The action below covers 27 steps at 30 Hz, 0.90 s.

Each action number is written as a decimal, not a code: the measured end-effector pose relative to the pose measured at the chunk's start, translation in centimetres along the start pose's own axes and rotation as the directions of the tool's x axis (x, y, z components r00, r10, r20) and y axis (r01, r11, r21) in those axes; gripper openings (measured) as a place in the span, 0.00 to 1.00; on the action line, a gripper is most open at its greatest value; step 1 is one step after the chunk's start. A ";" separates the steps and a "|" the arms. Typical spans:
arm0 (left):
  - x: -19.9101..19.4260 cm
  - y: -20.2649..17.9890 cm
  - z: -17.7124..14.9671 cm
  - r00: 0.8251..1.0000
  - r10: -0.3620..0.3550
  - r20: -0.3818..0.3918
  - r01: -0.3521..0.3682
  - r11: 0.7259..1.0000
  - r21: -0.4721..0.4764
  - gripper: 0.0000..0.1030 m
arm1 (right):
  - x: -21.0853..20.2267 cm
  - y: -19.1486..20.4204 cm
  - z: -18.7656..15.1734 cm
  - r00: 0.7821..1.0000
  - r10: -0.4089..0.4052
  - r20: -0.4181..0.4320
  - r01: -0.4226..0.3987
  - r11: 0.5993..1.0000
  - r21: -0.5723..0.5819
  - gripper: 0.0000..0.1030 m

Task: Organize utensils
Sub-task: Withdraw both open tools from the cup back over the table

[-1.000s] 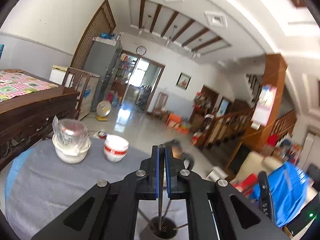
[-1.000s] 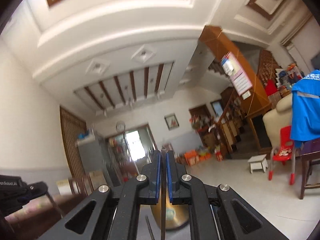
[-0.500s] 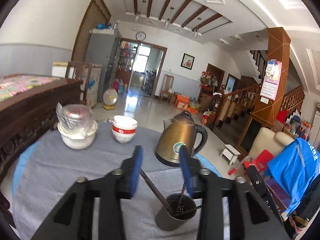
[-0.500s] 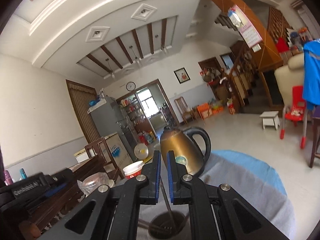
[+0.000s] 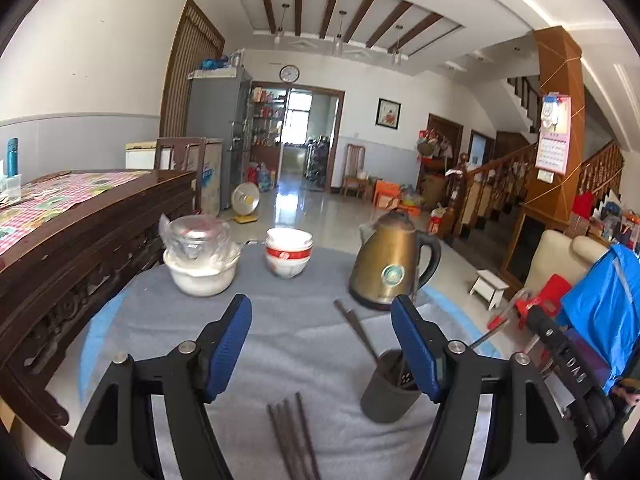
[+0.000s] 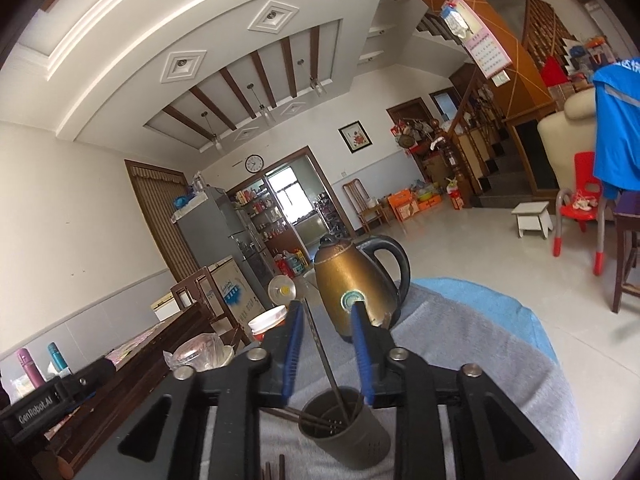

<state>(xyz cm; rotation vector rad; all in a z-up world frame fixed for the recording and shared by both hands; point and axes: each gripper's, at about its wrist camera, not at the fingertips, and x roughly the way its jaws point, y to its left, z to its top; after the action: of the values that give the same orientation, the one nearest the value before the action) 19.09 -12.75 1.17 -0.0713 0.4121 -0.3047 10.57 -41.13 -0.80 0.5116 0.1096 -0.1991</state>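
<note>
A dark grey utensil holder point(image 5: 386, 390) stands on the grey tablecloth and holds several dark chopsticks point(image 5: 358, 330) that lean out to the left. It also shows in the right wrist view point(image 6: 346, 426). Several loose dark chopsticks point(image 5: 294, 434) lie on the cloth in front. My left gripper point(image 5: 322, 316) is wide open and empty, above the loose chopsticks. My right gripper point(image 6: 326, 318) is open, its fingers on either side of a chopstick point(image 6: 322, 354) that stands in the holder without touching it.
A gold kettle point(image 5: 390, 266) stands behind the holder. Stacked red-and-white bowls point(image 5: 288, 254) and a white bowl with a plastic-wrapped container point(image 5: 200, 254) stand further back left. A dark wooden cabinet point(image 5: 60, 240) borders the table's left. The right gripper's body point(image 5: 560, 356) is at the right.
Both grippers have opened: the left let its chopstick go into the holder and drew back and down; the right opened just now, its chopstick left standing in the holder.
</note>
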 end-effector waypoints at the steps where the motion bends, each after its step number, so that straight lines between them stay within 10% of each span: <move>1: -0.2 0.1 -0.2 1.000 0.006 -0.006 -0.006 1.000 0.004 0.72 | -0.3 0.0 -0.1 1.000 -0.001 -0.004 0.001 1.000 0.001 0.37; 4: -0.9 0.3 -0.7 0.999 0.023 -0.031 -0.022 1.000 0.020 0.72 | -1.2 0.1 -0.3 1.000 -0.011 0.005 0.011 1.000 0.006 0.59; 27: -7.1 3.2 -1.3 0.988 0.133 -0.080 -0.126 0.988 0.087 0.72 | -4.8 4.1 -1.7 0.986 0.051 -0.161 -0.052 0.999 0.002 0.41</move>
<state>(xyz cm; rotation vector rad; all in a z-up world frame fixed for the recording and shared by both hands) 13.24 -7.58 2.31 0.0490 0.4863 -0.1967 6.70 -36.03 0.37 0.5272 0.2537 -0.1069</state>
